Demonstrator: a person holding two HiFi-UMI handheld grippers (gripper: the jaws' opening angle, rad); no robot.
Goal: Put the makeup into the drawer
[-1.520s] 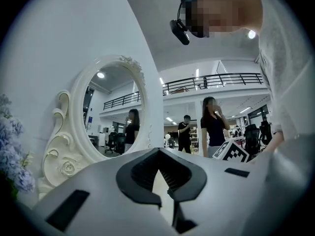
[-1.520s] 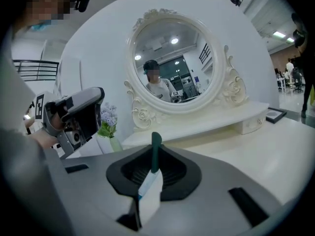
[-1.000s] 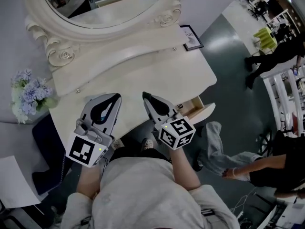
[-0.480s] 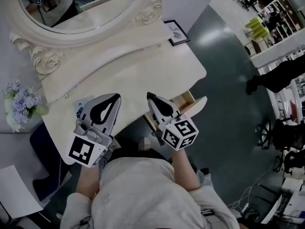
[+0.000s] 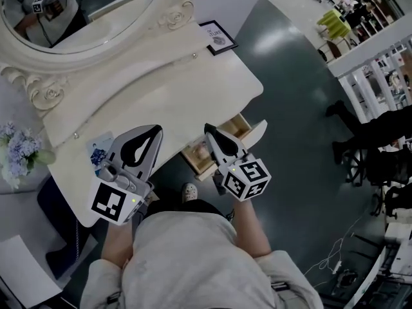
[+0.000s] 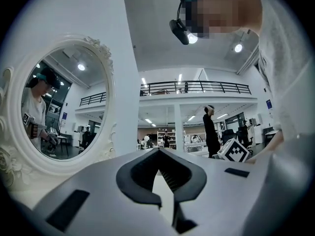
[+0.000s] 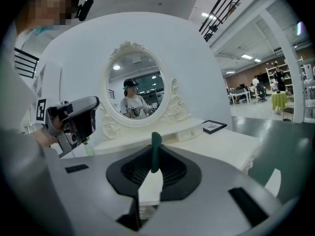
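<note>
A slim dark green makeup stick (image 7: 156,144) stands upright between the jaws of my right gripper (image 7: 155,157), which is shut on it. In the head view the right gripper (image 5: 210,129) hovers over the open wooden drawer (image 5: 240,122) at the front right of the white dressing table (image 5: 161,89). Small items lie in the drawer's left part, partly hidden by the gripper. My left gripper (image 5: 153,129) hangs over the table's front edge, shut with nothing in it; its tips (image 6: 158,151) meet in the left gripper view.
An oval mirror (image 5: 77,11) in a carved white frame stands at the table's back. A small framed picture (image 5: 215,36) sits at the far right corner, a blue-printed card (image 5: 100,150) at the front left, pale blue flowers (image 5: 13,150) beyond it. Dark floor lies to the right.
The table has slid up and left in the head view and more of the open drawer shows under the right gripper. Both grippers keep their places in the frame and their grip.
</note>
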